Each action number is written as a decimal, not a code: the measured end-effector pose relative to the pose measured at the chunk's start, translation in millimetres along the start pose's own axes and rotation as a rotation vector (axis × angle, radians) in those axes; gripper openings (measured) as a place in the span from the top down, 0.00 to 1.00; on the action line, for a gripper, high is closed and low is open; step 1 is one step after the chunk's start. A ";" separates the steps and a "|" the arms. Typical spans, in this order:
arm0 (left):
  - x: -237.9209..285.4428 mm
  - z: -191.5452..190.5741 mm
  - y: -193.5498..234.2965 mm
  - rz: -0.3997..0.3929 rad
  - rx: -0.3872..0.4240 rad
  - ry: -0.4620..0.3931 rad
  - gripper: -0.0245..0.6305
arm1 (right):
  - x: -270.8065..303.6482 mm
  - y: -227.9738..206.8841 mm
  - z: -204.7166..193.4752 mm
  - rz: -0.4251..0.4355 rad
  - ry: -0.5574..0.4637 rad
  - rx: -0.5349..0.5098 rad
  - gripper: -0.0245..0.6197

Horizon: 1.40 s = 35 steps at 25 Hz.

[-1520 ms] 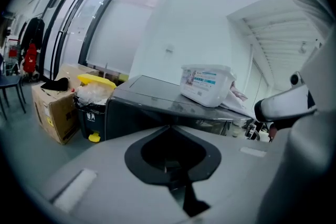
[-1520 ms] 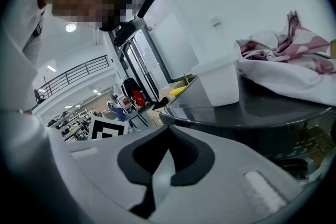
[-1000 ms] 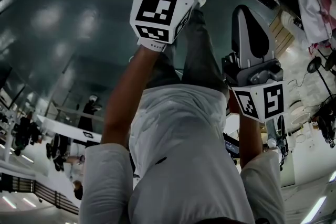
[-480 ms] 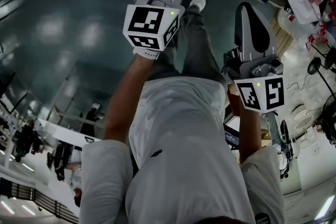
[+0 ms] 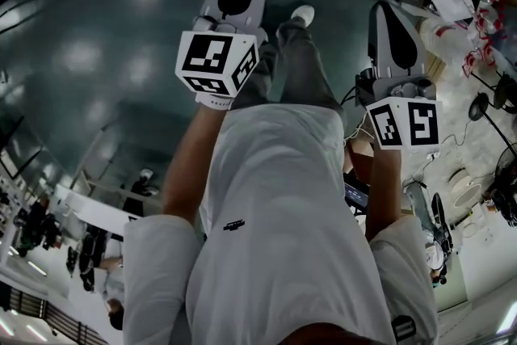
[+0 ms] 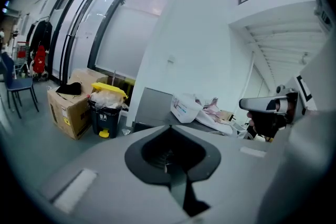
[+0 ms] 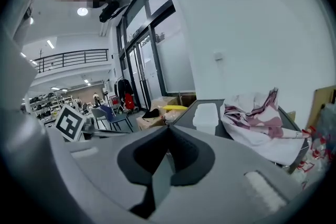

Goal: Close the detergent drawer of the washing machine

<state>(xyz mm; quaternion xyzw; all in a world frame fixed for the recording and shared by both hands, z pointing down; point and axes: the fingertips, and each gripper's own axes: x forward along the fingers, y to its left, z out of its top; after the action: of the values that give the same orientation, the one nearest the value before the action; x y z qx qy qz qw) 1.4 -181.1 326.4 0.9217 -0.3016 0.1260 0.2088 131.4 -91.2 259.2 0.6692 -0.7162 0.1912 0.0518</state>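
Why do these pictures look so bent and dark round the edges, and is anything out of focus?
Head view: dim and bluish, with soft bright patches on the glossy floor. Left gripper view: the wide-angle lens bows the window frames, the corners go black, and the near left gripper looks soft. Right gripper view: same bowing and black corners, with a bright white wall.
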 end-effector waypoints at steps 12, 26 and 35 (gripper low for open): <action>-79.3 44.1 -15.0 0.007 0.001 -0.072 0.93 | -31.9 18.1 36.4 -0.010 -0.054 -0.076 0.97; -162.2 84.3 -19.9 0.027 0.036 -0.175 0.93 | -60.7 70.7 61.8 0.056 -0.124 -0.167 0.97; -198.7 104.5 -21.1 0.061 0.074 -0.254 0.93 | -78.1 91.4 68.3 0.065 -0.145 -0.204 0.97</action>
<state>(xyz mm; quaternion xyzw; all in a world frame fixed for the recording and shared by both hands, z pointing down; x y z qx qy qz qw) -130.9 -113.8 156.6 0.9277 -0.3487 0.0257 0.1308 62.1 -38.4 151.7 0.6488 -0.7552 0.0700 0.0616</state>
